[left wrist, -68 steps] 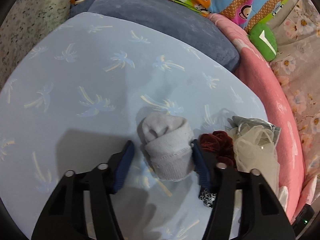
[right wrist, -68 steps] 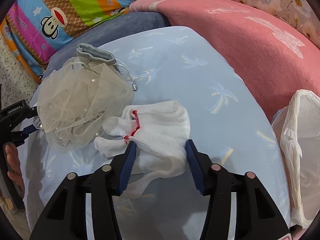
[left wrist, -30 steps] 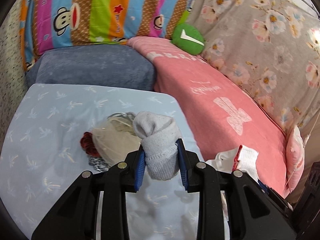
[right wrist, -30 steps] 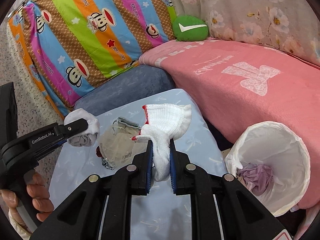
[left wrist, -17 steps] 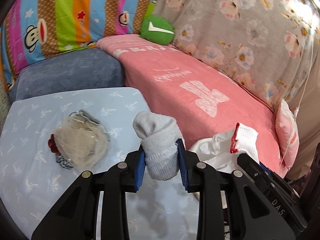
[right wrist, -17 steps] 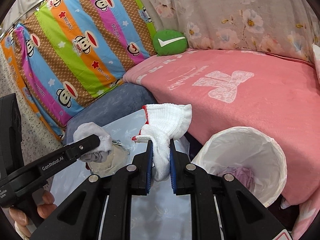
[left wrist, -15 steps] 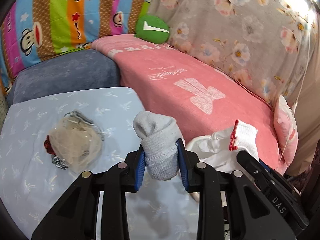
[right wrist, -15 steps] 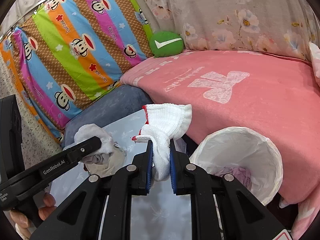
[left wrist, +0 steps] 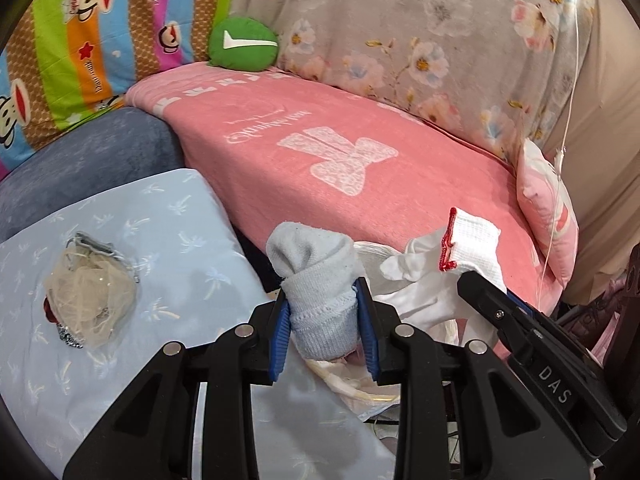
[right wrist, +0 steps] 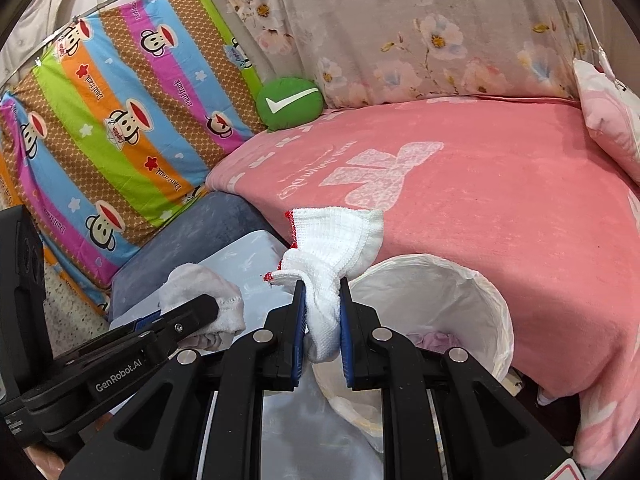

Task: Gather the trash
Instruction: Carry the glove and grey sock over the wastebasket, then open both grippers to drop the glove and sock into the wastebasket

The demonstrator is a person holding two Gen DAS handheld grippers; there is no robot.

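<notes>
My left gripper [left wrist: 324, 326] is shut on a rolled grey sock [left wrist: 318, 280] and holds it in the air past the right edge of the light blue table [left wrist: 176, 220]. My right gripper [right wrist: 323, 334] is shut on a white glove with red trim [right wrist: 334, 248], held up at the near rim of a trash bin lined with a white bag [right wrist: 460, 292]. A purple cloth [right wrist: 434, 338] lies inside the bin. In the left wrist view the glove [left wrist: 460, 256] and right gripper sit to the right of the sock. In the right wrist view the sock [right wrist: 202, 296] is left of the glove.
A cream mesh pouch [left wrist: 90, 296] with a dark red item [left wrist: 50, 310] stays on the table at the left. A pink blanket [right wrist: 500, 200] covers the sofa behind the bin. A grey-blue cushion [left wrist: 80, 152] and a green round cushion [right wrist: 290, 104] lie further back.
Both grippers closed on their items on the table, lifted them, and carried them rightward toward the bin. In the last half second both moved a little further right.
</notes>
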